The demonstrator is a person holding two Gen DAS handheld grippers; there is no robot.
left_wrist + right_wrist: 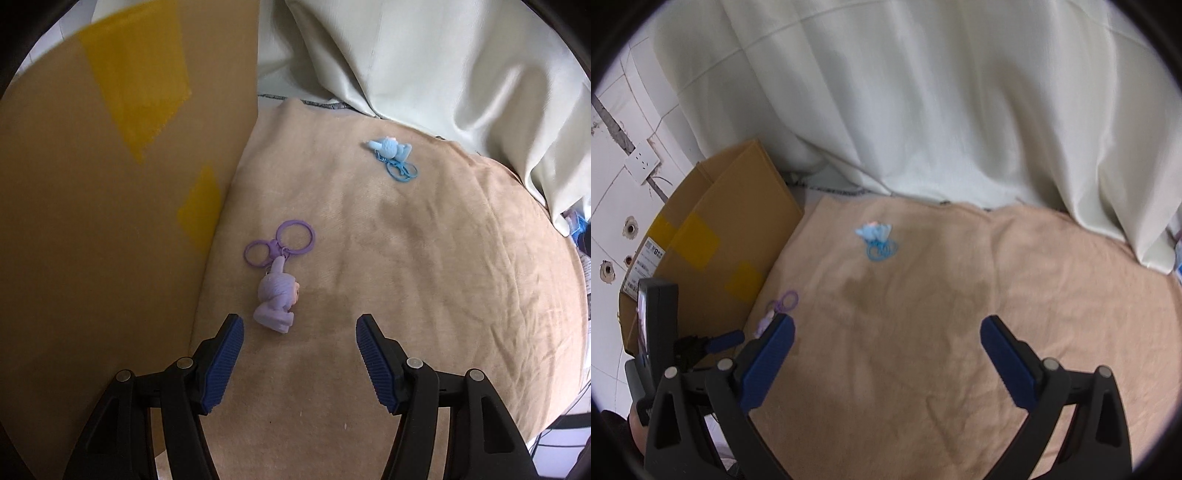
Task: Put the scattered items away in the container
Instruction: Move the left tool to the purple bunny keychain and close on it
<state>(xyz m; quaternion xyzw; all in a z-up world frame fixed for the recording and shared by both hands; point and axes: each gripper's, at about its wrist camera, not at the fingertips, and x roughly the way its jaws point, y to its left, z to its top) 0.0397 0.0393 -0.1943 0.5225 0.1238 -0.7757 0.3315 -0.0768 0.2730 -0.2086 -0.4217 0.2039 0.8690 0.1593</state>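
Observation:
A lilac figurine keychain [276,300] with purple rings lies on the tan cloth [424,280], just ahead of my left gripper [300,326], which stands open with nothing between its fingers. Farther back lies a light blue figurine keychain [391,149] with blue rings. A cardboard box [110,221] with yellow tape stands right beside the left gripper. In the right wrist view my right gripper [888,330] is open and empty above the cloth; the blue keychain [876,238] lies far ahead, the lilac keychain [775,310] is partly hidden behind its left finger, and the box [720,236] stands at the left.
A pale curtain [923,110] hangs down along the back of the cloth. A white wall with a socket [641,160] is behind the box. The left gripper's body [657,325] shows at the right wrist view's lower left. The cloth's right edge drops off [569,332].

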